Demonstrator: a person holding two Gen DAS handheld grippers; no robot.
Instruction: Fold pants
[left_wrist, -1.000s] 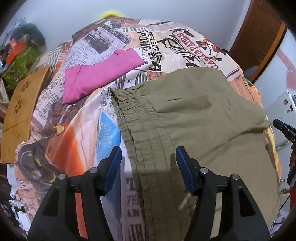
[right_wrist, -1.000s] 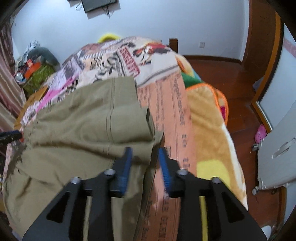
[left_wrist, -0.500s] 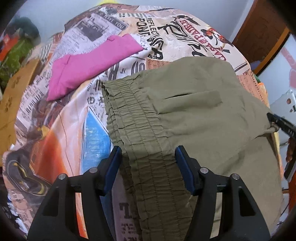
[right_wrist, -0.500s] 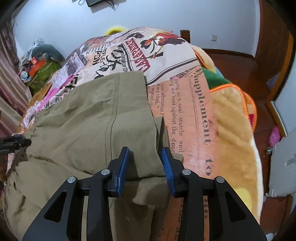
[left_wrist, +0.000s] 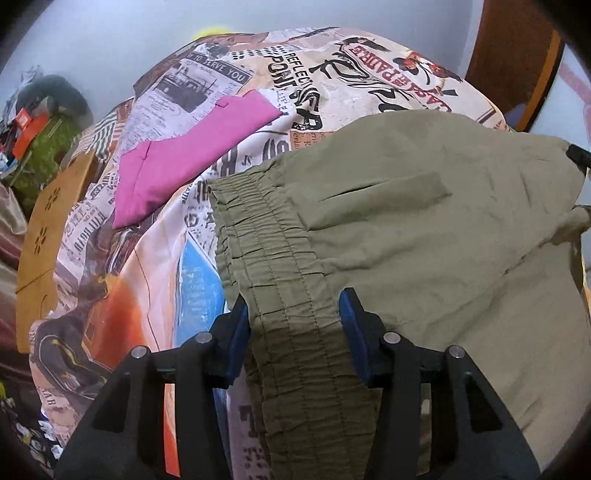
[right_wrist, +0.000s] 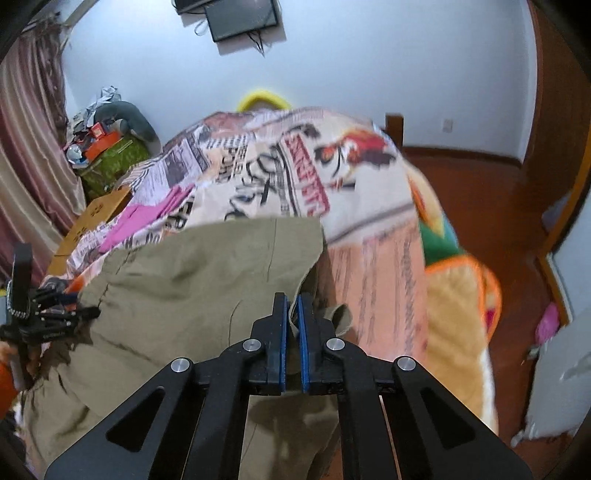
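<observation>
The olive-green cotton pants with a gathered elastic waistband (left_wrist: 424, 236) are lying spread over a bed covered by a newspaper-print bedspread (left_wrist: 295, 77), filling the lower right of the left wrist view and the lower left of the right wrist view.

The left claw (left_wrist: 293, 317) is sitting at the bottom centre of its frame, straddling the ruched waistband. Its jaws have just been closing, and the blue pads (left_wrist: 240, 332) are now lying right against both edges of the waistband, though whether they are already pinching it cannot be told.

The right claw (right_wrist: 291, 314) is showing at the bottom centre of its own frame. Its jaws have just been closing too, and they are now standing nearly together, pinching a fold of the pants' fabric at the hem edge, with the cloth bunching up around the tips.

A folded bright pink garment (left_wrist: 192, 155) is lying on the bedspread in the upper left of the left wrist view, just beside the waistband but apart from it. A flat tan cardboard piece (left_wrist: 48, 236) is resting at the bed's left edge.
</observation>
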